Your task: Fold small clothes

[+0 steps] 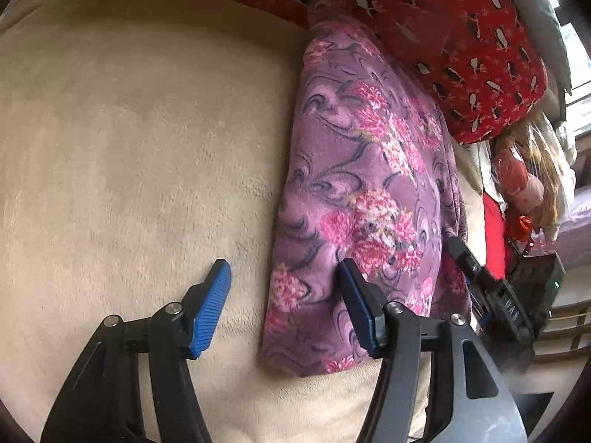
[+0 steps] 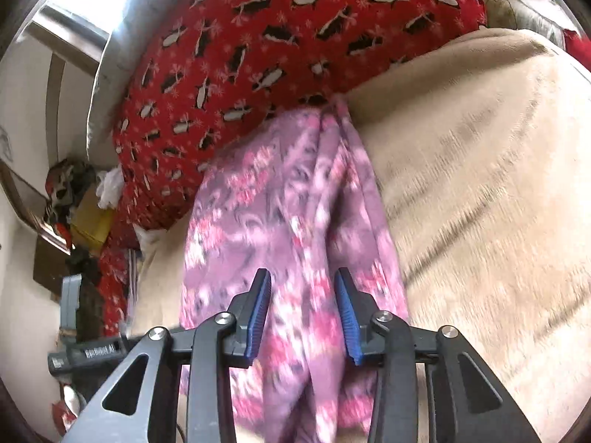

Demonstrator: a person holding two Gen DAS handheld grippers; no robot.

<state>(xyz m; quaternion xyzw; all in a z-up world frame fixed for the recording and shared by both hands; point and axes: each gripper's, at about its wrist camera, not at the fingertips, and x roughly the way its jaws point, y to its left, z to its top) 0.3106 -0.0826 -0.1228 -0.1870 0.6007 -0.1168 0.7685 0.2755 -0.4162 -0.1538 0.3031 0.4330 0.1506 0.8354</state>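
Note:
A purple fleece garment with pink flowers [image 1: 369, 184] lies folded lengthwise on a cream blanket [image 1: 129, 147]. My left gripper [image 1: 282, 277] is open over the garment's near left edge. Its left pad is above the bare blanket and its right pad rests on the cloth. In the left wrist view my right gripper [image 1: 460, 254] is at the garment's right edge. The right wrist view is blurred. There the garment [image 2: 288, 203] bunches up between the blue pads of the right gripper [image 2: 301, 295], which is shut on a fold of it.
A red pillow with a penguin print [image 1: 461, 37] [image 2: 258, 37] lies against the garment's far end. The cream blanket [image 2: 480, 184] spreads wide on one side. Beyond the bed's edge are a cluttered shelf and a yellow box [image 2: 88, 225].

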